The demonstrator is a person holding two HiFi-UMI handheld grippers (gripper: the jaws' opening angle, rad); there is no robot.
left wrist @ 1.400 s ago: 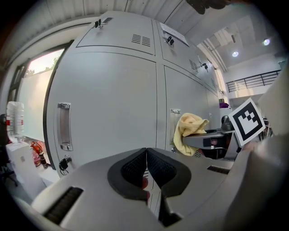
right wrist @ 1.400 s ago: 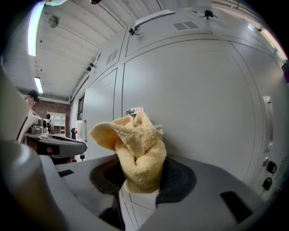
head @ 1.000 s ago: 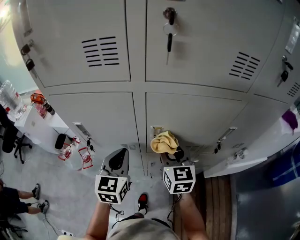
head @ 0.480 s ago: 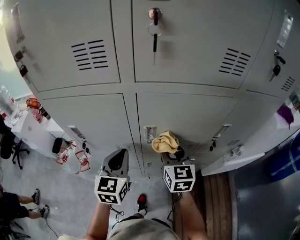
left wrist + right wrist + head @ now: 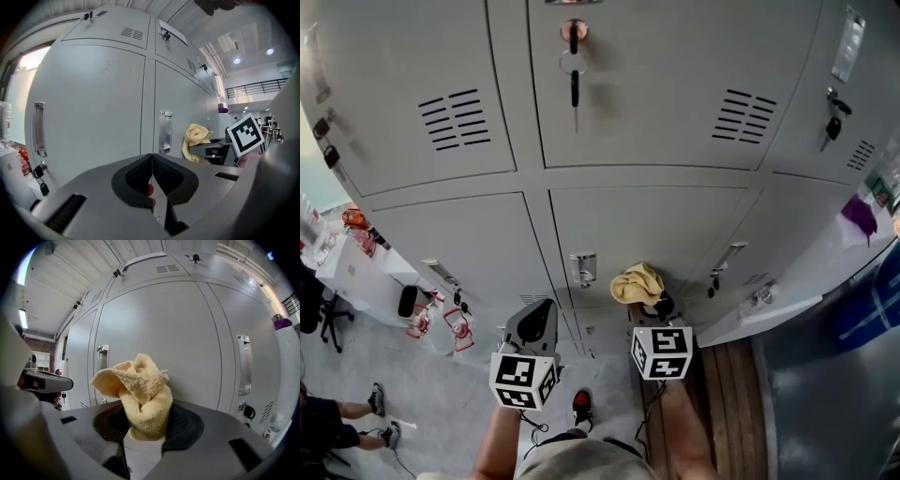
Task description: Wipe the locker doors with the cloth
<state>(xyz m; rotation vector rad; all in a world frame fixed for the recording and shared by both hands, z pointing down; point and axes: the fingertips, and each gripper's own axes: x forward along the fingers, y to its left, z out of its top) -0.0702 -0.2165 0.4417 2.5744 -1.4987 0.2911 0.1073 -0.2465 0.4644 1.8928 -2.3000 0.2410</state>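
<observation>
Before the locker doors: my left gripper beside my right gripper.
Right gripper: fingers pinching the yellow cloth, bunched upward.
Left gripper: fingers pressed together, holding nothing.

Bright, even indoor light, seen through fisheye lenses.
Grey locker doors bow at the frame edges; both gripper views sit inside dark round vignettes. A ceiling lamp glares in the left gripper view; a hanging key throws a faint shadow.

Grey floor (wood planks at right) bears a white table.
</observation>
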